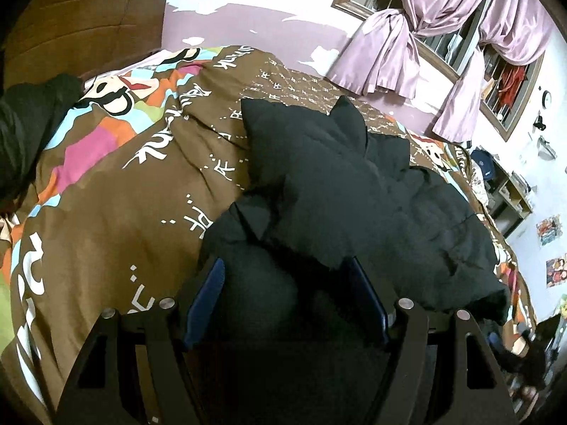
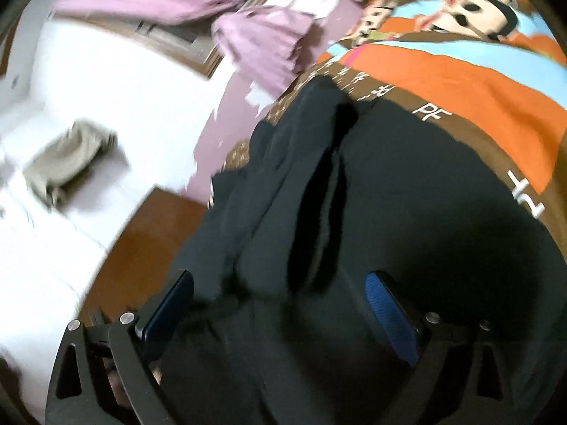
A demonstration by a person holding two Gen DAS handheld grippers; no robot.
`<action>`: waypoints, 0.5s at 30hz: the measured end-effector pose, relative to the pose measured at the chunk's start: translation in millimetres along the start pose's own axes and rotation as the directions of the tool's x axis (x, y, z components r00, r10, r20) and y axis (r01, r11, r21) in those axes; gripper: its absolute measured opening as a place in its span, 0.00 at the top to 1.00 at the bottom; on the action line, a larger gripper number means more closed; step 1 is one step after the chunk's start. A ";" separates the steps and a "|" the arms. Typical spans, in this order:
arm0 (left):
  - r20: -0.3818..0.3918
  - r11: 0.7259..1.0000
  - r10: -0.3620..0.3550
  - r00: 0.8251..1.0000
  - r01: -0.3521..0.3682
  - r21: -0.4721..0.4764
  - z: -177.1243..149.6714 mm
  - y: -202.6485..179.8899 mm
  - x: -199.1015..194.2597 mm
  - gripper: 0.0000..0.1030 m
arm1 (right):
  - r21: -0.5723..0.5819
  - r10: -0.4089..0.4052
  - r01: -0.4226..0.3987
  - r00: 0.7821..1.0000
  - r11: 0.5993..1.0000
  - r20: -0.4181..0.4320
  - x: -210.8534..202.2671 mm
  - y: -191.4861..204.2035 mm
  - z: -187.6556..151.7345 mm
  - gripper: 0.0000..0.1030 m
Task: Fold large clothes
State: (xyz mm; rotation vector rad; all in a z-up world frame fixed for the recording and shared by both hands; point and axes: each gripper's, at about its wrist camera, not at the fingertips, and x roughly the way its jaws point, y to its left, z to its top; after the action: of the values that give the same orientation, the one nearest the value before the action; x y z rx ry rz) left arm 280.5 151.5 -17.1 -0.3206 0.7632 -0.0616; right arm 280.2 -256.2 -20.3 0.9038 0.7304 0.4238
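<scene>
A large black padded jacket (image 1: 354,184) lies bunched on a brown patterned bedspread (image 1: 117,212). My left gripper (image 1: 287,272) is wide open just above the jacket's near end, its blue-padded fingers (image 1: 209,290) on either side of a bulge of black cloth. In the right wrist view, which is blurred, the jacket (image 2: 407,219) fills the middle. My right gripper (image 2: 283,283) is wide open over its folds, its blue pads (image 2: 386,311) apart and not pinching the cloth.
Another black garment (image 1: 32,124) lies at the bed's left, by a brown headboard (image 1: 88,17). Pink curtains (image 1: 443,28) and a window are behind the bed. A shelf with clutter (image 1: 506,184) stands to the right. The bedspread (image 2: 460,71) borders a wooden bedside surface (image 2: 141,233).
</scene>
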 end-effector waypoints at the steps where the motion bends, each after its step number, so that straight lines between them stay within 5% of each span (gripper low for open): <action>1: 0.001 1.000 0.002 1.000 -0.002 0.006 -0.3 -0.6 0.1 0.36 | 0.018 -0.008 0.008 1.000 1.000 -0.008 7.2 -0.8 6.2 0.06; 2: 0.005 1.000 0.003 1.000 -0.003 0.015 -0.7 -2.0 -0.1 0.36 | 0.024 -0.021 0.022 1.000 0.999 -0.016 12.2 -0.6 10.6 0.16; 5: 0.014 0.999 0.003 1.000 -0.004 0.047 -0.1 -7.9 0.7 0.36 | -0.039 -0.134 0.132 0.989 0.990 -0.067 28.0 4.5 17.8 0.67; 6: 0.013 0.998 0.001 1.000 -0.002 0.058 1.1 -11.0 1.9 0.36 | -0.060 -0.160 0.155 0.984 0.986 -0.074 29.8 4.9 17.7 0.75; 9: -0.005 0.996 -0.019 1.000 0.019 0.082 5.4 -22.2 7.9 0.36 | -0.147 -0.188 0.180 0.981 0.973 -0.047 23.1 12.0 16.0 0.89; 15: -0.010 0.988 -0.011 1.000 0.013 0.152 12.5 -49.7 23.8 0.36 | -0.392 -0.264 0.298 0.954 0.870 0.139 5.2 56.8 31.0 0.93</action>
State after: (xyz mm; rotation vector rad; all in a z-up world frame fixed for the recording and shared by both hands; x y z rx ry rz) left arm 309.3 103.6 -9.3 -0.1800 0.7614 -0.1319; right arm 304.3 -238.3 37.3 0.4059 0.6541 0.2627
